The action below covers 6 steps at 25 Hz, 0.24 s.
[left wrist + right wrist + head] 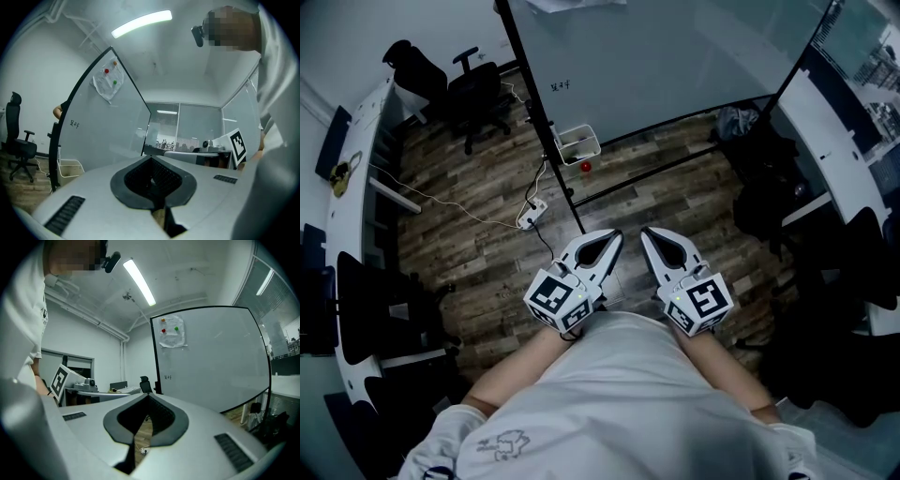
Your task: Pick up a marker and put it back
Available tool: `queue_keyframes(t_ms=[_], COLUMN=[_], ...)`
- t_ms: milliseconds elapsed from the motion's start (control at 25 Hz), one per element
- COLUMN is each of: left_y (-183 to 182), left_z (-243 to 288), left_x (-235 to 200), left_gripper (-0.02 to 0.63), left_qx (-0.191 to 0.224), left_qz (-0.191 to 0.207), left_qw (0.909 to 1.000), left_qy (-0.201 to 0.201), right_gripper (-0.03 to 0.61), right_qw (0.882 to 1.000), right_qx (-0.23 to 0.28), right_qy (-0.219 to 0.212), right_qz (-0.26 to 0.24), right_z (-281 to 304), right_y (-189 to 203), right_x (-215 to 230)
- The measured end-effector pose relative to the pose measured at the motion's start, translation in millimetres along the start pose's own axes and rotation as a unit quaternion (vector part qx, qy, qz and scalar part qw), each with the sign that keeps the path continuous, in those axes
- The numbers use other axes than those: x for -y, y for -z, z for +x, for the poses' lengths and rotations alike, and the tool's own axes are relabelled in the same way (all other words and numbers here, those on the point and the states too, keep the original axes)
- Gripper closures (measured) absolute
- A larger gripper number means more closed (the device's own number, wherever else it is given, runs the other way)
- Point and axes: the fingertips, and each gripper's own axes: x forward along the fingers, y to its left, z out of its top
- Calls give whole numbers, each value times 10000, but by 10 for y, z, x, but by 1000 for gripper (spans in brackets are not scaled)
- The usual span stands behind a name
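**Two grippers, both closed and empty, facing a whiteboard**

My left gripper (615, 235) and right gripper (646, 232) sit side by side close to my body, each with its jaws together and nothing between them. Marker: I cannot make one out in any view. Bin (577, 145): white, at the foot of the whiteboard (675, 56), far from my grippers and left of them; its contents are too small to tell. A small red thing (585, 167) lies just on its near side, kind unclear. The whiteboard's top is cut off in the head view.
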Motion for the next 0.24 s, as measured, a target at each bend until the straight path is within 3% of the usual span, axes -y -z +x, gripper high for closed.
queue_keyframes(t_ms=[240], left_y=[-36], left_z=[-93], left_x=[24], left_gripper=[607], left_qx=[65], left_qz=[-12], left_qw=[10000], left_qy=[-5], right_gripper=[569], right_qw=[10000], right_qx=[-4], right_qy=[-4], right_qz=[-99], right_z=[-50], right_y=[-16], right_x=[-136])
